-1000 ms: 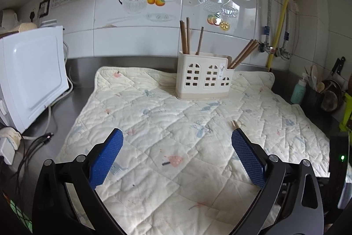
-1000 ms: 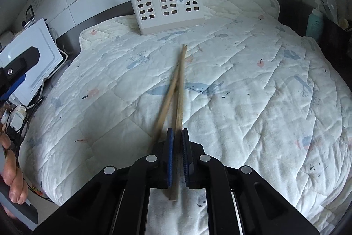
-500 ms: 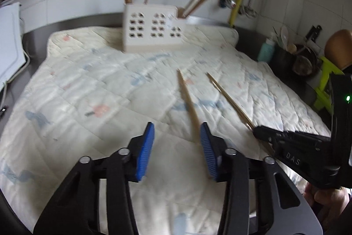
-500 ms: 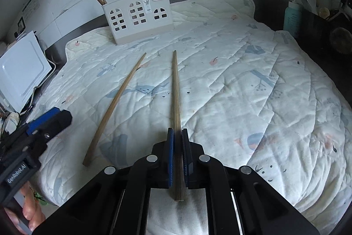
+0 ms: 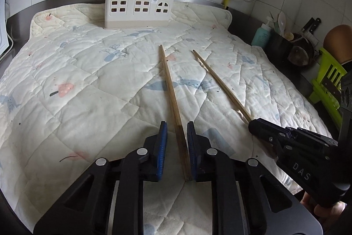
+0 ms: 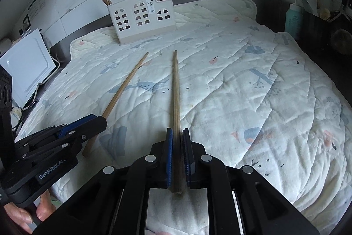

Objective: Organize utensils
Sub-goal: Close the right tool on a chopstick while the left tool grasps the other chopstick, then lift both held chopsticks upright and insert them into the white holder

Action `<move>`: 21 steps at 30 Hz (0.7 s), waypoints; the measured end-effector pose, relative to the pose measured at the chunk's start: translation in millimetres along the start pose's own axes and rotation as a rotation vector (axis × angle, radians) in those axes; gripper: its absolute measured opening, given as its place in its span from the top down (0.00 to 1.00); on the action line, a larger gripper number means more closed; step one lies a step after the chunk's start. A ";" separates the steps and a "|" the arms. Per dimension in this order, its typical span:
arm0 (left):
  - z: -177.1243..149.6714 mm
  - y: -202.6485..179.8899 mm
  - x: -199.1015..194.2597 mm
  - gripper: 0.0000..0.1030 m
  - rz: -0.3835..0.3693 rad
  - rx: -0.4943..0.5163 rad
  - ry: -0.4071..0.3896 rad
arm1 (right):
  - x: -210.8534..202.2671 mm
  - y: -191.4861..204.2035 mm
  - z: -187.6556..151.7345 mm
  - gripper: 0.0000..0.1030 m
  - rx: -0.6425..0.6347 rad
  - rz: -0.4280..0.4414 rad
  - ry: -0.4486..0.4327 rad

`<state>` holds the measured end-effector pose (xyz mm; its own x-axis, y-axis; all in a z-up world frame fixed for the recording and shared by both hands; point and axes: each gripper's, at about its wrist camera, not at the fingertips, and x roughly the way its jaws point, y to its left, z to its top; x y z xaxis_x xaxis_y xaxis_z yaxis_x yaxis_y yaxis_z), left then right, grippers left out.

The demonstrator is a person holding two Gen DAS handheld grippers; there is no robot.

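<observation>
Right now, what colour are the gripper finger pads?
Blue pads on black fingers, clearest in the left wrist view.

Left gripper [image 5: 177, 131], formerly wide apart, now narrowed around the loose chopstick [image 5: 170, 89].

cream quilt [image 5: 88, 72] blue-pink prints; brown chopsticks [image 5: 173, 94]; white holder [image 5: 136, 6].

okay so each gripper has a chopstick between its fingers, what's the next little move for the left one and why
Probably close the left gripper. Its fingers straddle the left chopstick, which touches the right pad while a gap shows at the other pad, so it is not clamped. The right gripper looks shut on the right chopstick. Both then go to the holder.
</observation>
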<state>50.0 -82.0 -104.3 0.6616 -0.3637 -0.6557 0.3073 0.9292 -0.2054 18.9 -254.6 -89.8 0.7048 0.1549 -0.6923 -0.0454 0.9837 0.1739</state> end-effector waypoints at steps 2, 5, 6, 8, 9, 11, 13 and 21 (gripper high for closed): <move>-0.1 -1.4 2.1 0.83 0.008 0.001 0.000 | 0.0 0.7 -0.1 0.91 -0.005 -0.003 -0.002; -0.4 -6.8 3.8 0.83 0.035 0.021 0.002 | 0.3 0.6 -0.7 0.91 -0.003 0.000 -0.006; -0.7 -8.8 4.0 0.83 0.043 0.030 0.002 | 0.5 0.3 -0.5 0.90 -0.001 0.002 -0.008; -1.8 -11.6 4.4 0.83 0.059 0.050 -0.004 | -0.1 0.7 -2.0 0.89 -0.002 0.004 -0.016; -1.9 -11.7 4.5 0.83 0.059 0.048 -0.006 | -0.3 1.4 -3.2 0.89 -0.004 0.003 -0.020; -1.2 -11.9 4.5 0.84 0.062 0.046 -0.003 | -0.5 2.8 -4.6 0.89 -0.010 -0.002 -0.027; -1.1 -14.2 4.8 0.86 0.078 0.058 0.000 | -0.3 4.1 -5.3 0.89 -0.019 -0.004 -0.032; 3.7 -4.7 4.2 0.95 0.055 0.032 0.024 | -9.4 2.0 -5.4 0.93 -0.044 0.003 -0.065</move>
<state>53.8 -88.1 -103.4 0.6618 -0.3103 -0.6824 0.2932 0.9449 -0.1454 8.4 -253.6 -86.7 0.7490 0.1528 -0.6447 -0.0773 0.9866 0.1440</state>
